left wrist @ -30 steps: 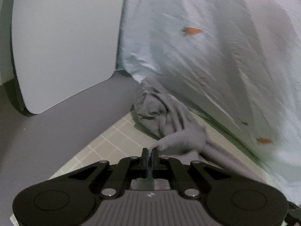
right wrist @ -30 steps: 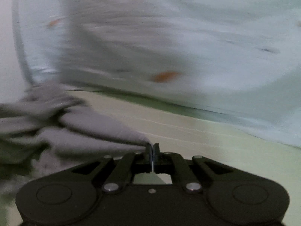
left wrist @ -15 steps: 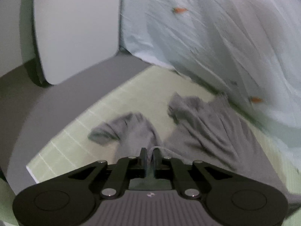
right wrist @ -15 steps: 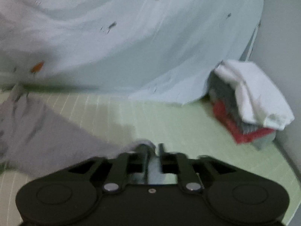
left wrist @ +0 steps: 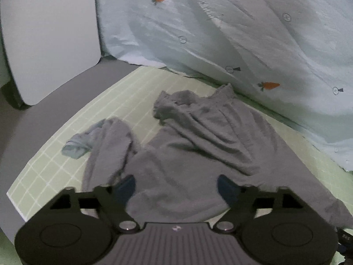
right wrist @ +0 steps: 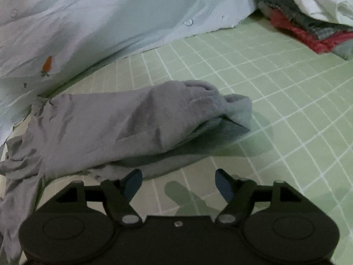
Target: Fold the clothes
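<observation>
Green bedding (right wrist: 275, 92) with a white grid fills the foreground of both views, and behind it a pale blue quilt (left wrist: 231, 26) printed with small orange carrots is heaped up as a backdrop. On the left wrist view a white board (left wrist: 50, 39) stands upright at the far left, with a grey floor strip (left wrist: 57, 101) curving past its foot. A grey top (left wrist: 198, 145) lies spread on the bedding, its long axis running away from the left gripper (left wrist: 176, 187) toward the quilt: the hem is nearest the camera, and the bunched neck end reaches almost to the quilt's edge. It is a soft, matte grey knit, heavily creased, with diagonal folds across the body. One sleeve (left wrist: 103, 141) trails off to the left, curling back on itself, and its cuff shows a lighter blue-grey. The left gripper hovers over the hem with its blue-padded fingers (left wrist: 126, 185) spread wide, holding nothing. From the right wrist view, the top (right wrist: 99, 128) lies across the frame, with a sleeve folded over the body and pointing right, ending in the same blue-grey cuff (right wrist: 238, 110). The right gripper (right wrist: 177, 182) sits just beside the garment's near edge, fingers wide apart and empty, casting a shadow on the bedding. Far right, well apart from the top, a stack of clothes (right wrist: 308, 22) in white, grey and red sits against the quilt.
</observation>
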